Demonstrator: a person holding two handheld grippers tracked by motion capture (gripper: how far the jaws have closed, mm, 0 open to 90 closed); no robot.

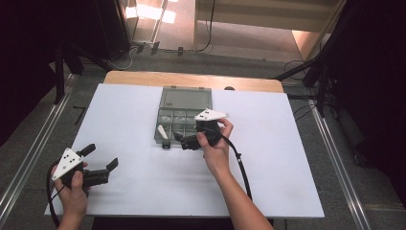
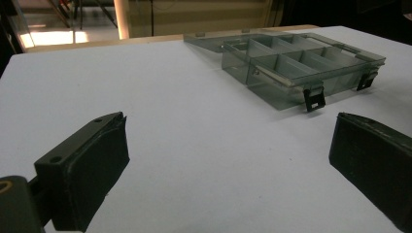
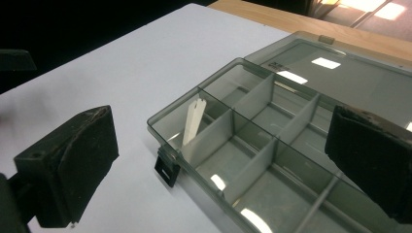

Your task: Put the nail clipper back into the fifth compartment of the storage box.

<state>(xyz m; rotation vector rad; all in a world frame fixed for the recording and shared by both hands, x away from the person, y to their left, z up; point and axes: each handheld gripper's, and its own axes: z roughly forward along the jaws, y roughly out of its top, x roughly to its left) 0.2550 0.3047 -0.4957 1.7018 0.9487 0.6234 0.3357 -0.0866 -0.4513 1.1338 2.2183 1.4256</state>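
A clear grey compartment box (image 1: 158, 125) lies open on the white table (image 1: 143, 187), its lid (image 1: 186, 98) folded flat behind it. A thin white strip (image 1: 163, 132) leans tilted in the front-left compartment, seen close up as the white strip (image 3: 194, 119) against a divider. My right gripper (image 1: 181, 140) sits at the box's front edge; in its own view the right gripper (image 3: 222, 114) is open, its jaws spanning the box rim (image 3: 165, 127) with nothing pressed. My left gripper (image 1: 101, 156) rests at the front left, apart from the box (image 2: 291, 90); the left gripper (image 2: 228, 131) is open and holds nothing.
Two black latches (image 2: 314, 98) hang from the box's front wall. The other compartments look bare, with light glare on their floors. A strip of wooden tabletop (image 1: 191, 79) shows behind the white sheet. A black cable (image 1: 239, 163) trails from the right gripper along the forearm.
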